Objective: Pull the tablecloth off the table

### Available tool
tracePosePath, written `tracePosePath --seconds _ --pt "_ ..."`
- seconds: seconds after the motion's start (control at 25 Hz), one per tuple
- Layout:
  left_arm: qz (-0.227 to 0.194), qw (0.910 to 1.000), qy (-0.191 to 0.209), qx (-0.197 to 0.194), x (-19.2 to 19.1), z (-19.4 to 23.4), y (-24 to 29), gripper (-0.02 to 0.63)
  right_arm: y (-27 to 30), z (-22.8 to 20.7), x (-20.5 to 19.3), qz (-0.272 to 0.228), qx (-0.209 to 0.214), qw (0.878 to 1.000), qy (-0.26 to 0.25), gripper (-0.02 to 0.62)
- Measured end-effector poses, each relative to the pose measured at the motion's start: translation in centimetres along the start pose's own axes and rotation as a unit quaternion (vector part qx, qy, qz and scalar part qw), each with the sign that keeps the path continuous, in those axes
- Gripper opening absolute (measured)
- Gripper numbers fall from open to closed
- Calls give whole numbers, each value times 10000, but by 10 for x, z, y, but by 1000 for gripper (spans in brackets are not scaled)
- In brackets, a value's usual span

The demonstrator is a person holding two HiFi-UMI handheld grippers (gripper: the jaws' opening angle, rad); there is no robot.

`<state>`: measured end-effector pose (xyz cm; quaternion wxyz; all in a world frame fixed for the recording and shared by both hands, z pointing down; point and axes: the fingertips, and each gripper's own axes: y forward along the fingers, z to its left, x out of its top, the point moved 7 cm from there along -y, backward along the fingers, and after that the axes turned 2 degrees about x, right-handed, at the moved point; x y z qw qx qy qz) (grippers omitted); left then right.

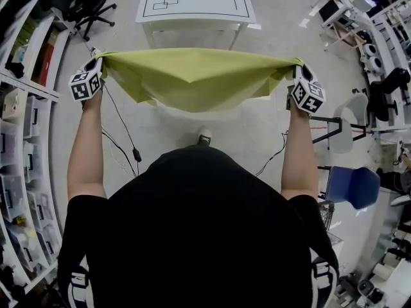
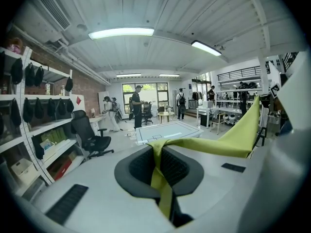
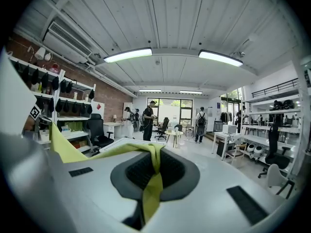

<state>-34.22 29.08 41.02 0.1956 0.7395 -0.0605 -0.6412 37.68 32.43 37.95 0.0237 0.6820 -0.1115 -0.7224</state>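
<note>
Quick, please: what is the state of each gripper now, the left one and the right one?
Left gripper: closed, pinching a corner of the yellow-green tablecloth.
Right gripper: closed, pinching the other corner of the tablecloth.

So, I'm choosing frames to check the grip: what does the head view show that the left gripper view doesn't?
Head view only: the whole tablecloth sagging in the air between the left tool and right tool, off the table. Left gripper view only: its jaws shut on a bunched cloth corner, and people standing beyond. Both: the green cloth and the white table.
</note>
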Motion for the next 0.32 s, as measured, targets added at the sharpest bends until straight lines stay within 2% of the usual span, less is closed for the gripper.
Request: tracePosePath --seconds 0.32 --pt "77 9999 -74 42 -11 9 3 24 0 -1 -5 24 -47 10000 49 18"
